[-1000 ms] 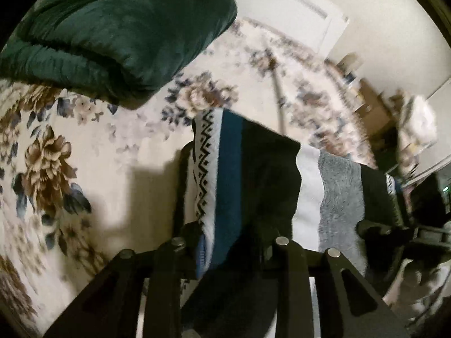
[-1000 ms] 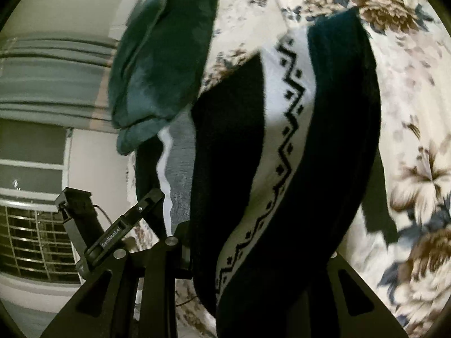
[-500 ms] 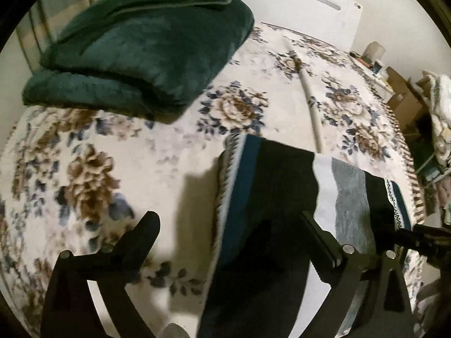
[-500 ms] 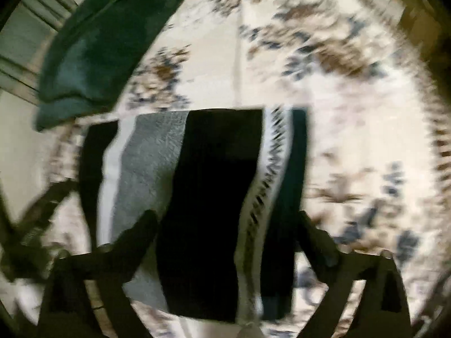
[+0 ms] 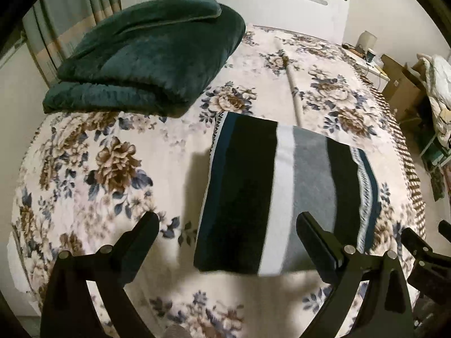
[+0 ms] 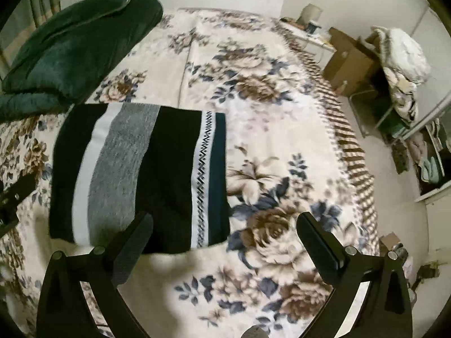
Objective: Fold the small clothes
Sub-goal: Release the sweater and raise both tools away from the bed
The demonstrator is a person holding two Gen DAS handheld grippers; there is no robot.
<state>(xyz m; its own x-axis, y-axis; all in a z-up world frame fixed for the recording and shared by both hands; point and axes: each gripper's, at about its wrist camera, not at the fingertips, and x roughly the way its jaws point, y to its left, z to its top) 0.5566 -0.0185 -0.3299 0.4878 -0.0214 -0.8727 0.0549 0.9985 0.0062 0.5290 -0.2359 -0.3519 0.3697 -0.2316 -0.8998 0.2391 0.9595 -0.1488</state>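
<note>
1. My left gripper [image 5: 227, 226] is spread wide with nothing between its fingers. In the left wrist view its two black fingers rise from the lower left and lower right of the frame.
2. My right gripper [image 6: 225, 225] is spread just as wide and also holds nothing. Its fingers stand at the lower left and lower right of the right wrist view.
3. The folded striped garment [image 5: 284, 194] lies flat on the floral bedspread [image 5: 112, 169], free of both grippers. In the left wrist view it fills the centre and centre right of the frame, and my right-hand fingertip [image 5: 305, 219] overlaps its grey band near the lower edge.
4. In the right wrist view the same garment [image 6: 138, 180] sits in the left half of the frame. The fingertip at lower left [image 6: 145, 219] overlaps its lower edge; whether it touches the cloth I cannot tell.
5. Across the garment run black, white, grey and black bands, then a white zigzag stripe and a dark teal edge.
6. A folded dark green blanket [image 5: 149, 56] lies on the bedspread in the upper left of the left wrist view, close to the garment's far corner but apart from it.
7. Part of my other gripper's black frame [image 5: 425, 256] shows at the lower right edge of the left wrist view.
8. The white headboard [image 5: 282, 2] runs along the top of that frame.
</note>
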